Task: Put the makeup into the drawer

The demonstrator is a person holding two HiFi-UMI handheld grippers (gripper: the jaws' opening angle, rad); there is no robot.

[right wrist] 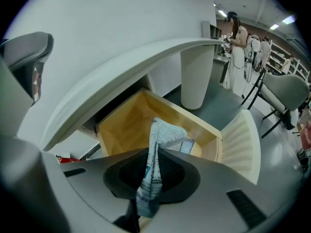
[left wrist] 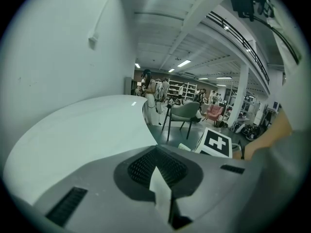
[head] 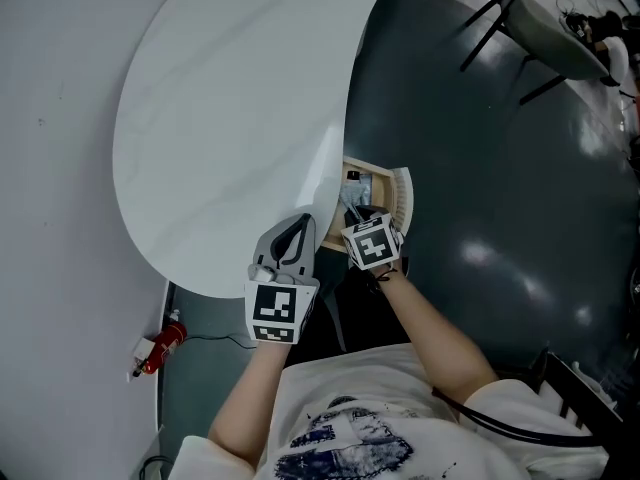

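An open wooden drawer (head: 385,180) with a white ribbed front (right wrist: 241,142) juts out from under the round white table (head: 230,118). My right gripper (right wrist: 149,181) hangs over it, pointing steeply down, shut on a flat printed makeup packet (right wrist: 163,135) that sticks up between the jaws. In the head view that right gripper (head: 354,213) sits above the drawer's near end. A small bluish item (right wrist: 191,145) lies inside the drawer. My left gripper (head: 297,230) rests over the table's near edge; its jaws (left wrist: 163,191) meet with nothing seen between them.
The table's white pedestal (right wrist: 197,76) stands behind the drawer. A red object with a white plug (head: 163,344) lies on the dark floor at the left. Grey chairs (left wrist: 187,111) and people stand farther off in the room; another chair (head: 555,33) is at the top right.
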